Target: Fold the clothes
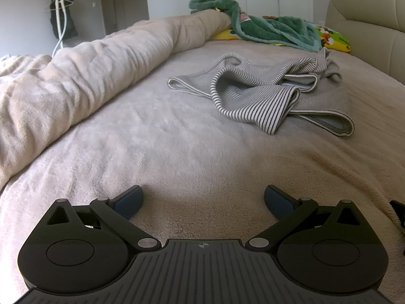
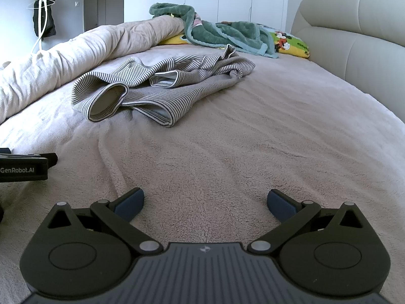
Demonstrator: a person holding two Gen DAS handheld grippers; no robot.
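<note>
A: On the bed (image 1: pixel 177 152), left wrist view: left tongs (image 1: pixel 202 200) spread wide, blue pads (image 1: pixel 129 202) apart, nothing between them, low over the plush beige cover.

B: Garment?

A: Striped garment (image 1: pixel 258 96), grey and white, crumpled in a loose heap ahead and to the right, well apart from the tongs. One sleeve opening gapes toward the camera. Rolled beige duvet (image 1: pixel 88 71) runs along the left side. Green towel (image 1: pixel 265 27) past the garment, draped over a yellow cartoon pillow (image 1: pixel 334 40) by the padded headboard (image 1: pixel 367 25).

B: Right wrist view?

A: Right tongs (image 2: pixel 205 200) likewise released, pads (image 2: pixel 281 205) wide, empty, over bare cover. Striped garment (image 2: pixel 162 86) ahead and left of centre here, sleeve cuff open, lying on the bed, untouched. Part of the left tool's body (image 2: pixel 24 167) shows at the left edge, resting near the cover. Duvet (image 2: pixel 76 48) far left, towel (image 2: pixel 222 33) and pillow (image 2: pixel 291 43) beyond, headboard (image 2: pixel 354 38) right. Dark clothing on a hanger (image 2: pixel 44 12) on the far wall.
</note>
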